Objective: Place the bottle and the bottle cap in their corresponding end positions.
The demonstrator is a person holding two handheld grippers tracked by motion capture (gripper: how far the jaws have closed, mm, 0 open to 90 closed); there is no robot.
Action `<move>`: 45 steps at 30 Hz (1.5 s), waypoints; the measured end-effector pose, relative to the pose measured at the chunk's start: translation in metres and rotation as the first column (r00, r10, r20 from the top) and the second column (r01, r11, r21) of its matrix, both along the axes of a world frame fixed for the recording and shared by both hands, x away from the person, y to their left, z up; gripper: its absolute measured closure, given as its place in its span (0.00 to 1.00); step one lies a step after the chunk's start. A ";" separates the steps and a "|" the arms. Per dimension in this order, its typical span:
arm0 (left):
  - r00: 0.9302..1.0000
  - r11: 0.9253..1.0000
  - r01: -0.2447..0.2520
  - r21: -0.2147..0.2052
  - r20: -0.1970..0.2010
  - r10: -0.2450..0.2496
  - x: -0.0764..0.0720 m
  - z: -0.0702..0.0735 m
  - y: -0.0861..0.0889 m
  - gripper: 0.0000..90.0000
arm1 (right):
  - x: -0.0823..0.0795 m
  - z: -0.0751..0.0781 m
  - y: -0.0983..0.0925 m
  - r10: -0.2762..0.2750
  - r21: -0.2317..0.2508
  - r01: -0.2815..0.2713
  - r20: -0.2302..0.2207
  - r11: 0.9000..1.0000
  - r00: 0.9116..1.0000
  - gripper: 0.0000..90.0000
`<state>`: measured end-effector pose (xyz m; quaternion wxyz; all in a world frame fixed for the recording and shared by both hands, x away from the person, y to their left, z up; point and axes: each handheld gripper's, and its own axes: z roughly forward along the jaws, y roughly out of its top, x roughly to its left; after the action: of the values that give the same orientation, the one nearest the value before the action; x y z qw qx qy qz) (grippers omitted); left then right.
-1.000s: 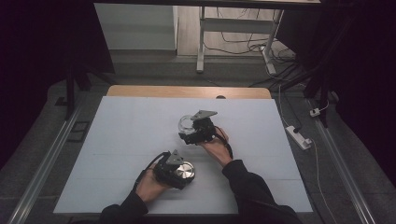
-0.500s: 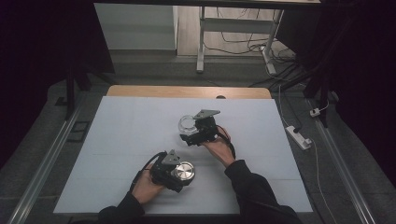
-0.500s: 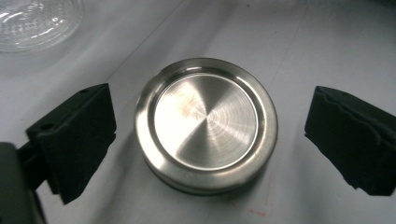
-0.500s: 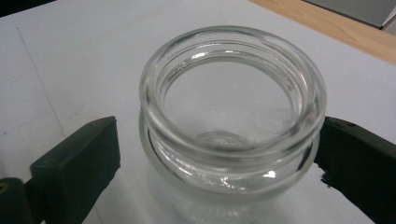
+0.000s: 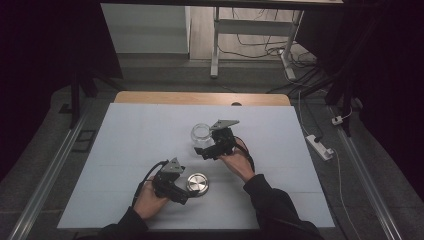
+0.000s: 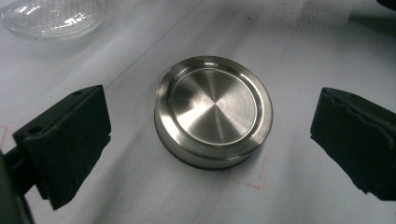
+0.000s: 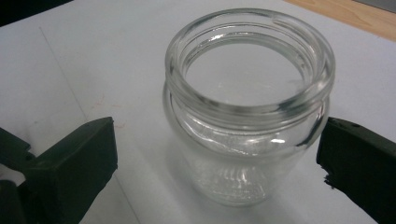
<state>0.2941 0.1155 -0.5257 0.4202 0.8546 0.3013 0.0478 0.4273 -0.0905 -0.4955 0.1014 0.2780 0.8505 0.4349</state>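
Brushed steel, round and flat, the lid [image 6: 213, 117] lies on the white table [image 5: 130, 140] with its broad face up and its axis vertical; fine concentric turning rings catch the light inside a raised rim, and a dark band runs round its lower edge. It sits between the wide-apart jaws of the left gripper [image 6: 210, 140], which have just been opening and touch it on neither side. In the high view the lid [image 5: 197, 184] rests just beside the left gripper [image 5: 176, 192], toward the near edge of the table.

Clear glass forms the jar [image 7: 247, 107], standing upright with its open mouth up, a thick threaded neck and a rounded body. The right gripper [image 7: 217, 163] has its black jaws spread on either side of the jar, the right-hand one close against the glass. In the high view the jar [image 5: 201, 135] stands mid-table, just beside the right gripper [image 5: 210, 150].
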 end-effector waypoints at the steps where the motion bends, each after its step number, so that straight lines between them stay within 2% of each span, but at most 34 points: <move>1: 1.000 1.000 -0.001 -0.007 -0.001 0.001 0.000 0.000 0.001 0.00 | -0.001 0.000 -0.001 0.001 -0.001 -0.001 -0.006 1.000 1.000 0.00; 4: 1.000 1.000 -0.005 -0.023 -0.007 0.005 -0.001 0.001 0.004 0.00 | -0.002 -0.001 -0.002 0.008 -0.013 -0.008 -0.006 1.000 1.000 0.00; 7: 1.000 1.000 -0.010 -0.021 -0.009 0.010 0.000 0.001 0.007 0.00 | -0.004 0.000 -0.002 0.017 -0.034 -0.017 0.008 0.999 1.000 0.00; 13: 1.000 0.999 -0.012 -0.036 -0.005 0.012 -0.001 0.004 0.011 0.00 | -0.011 0.003 -0.006 0.020 -0.032 -0.020 0.014 0.999 1.000 0.00; 18: 1.000 1.000 -0.007 -0.030 0.008 0.008 -0.003 0.007 0.013 0.00 | -0.017 0.005 -0.010 0.019 -0.032 -0.019 0.015 0.999 1.000 0.00; 23: 0.999 1.000 -0.010 -0.029 0.031 0.011 -0.008 0.011 0.016 0.00 | -0.022 0.010 -0.015 0.019 -0.024 -0.018 0.034 1.000 0.999 0.00; 31: 0.999 0.999 -0.006 -0.045 0.039 0.008 -0.013 0.016 0.023 0.00 | -0.033 0.014 -0.022 0.029 -0.008 -0.028 0.062 1.000 0.998 0.00; 36: 0.999 0.999 -0.015 -0.040 0.034 0.016 -0.017 0.017 0.028 0.00 | -0.041 0.016 -0.028 0.026 0.000 -0.026 0.046 1.000 0.999 0.00; 45: 0.998 0.997 -0.059 -0.039 0.036 0.061 -0.030 0.019 0.043 0.00 | -0.054 0.013 -0.038 0.021 -0.013 -0.021 0.042 1.000 0.999 0.00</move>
<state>0.2642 0.1587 -0.5067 0.4403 0.8360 0.3198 0.0706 0.3735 -0.1283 -0.4825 0.1164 0.2593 0.8538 0.4362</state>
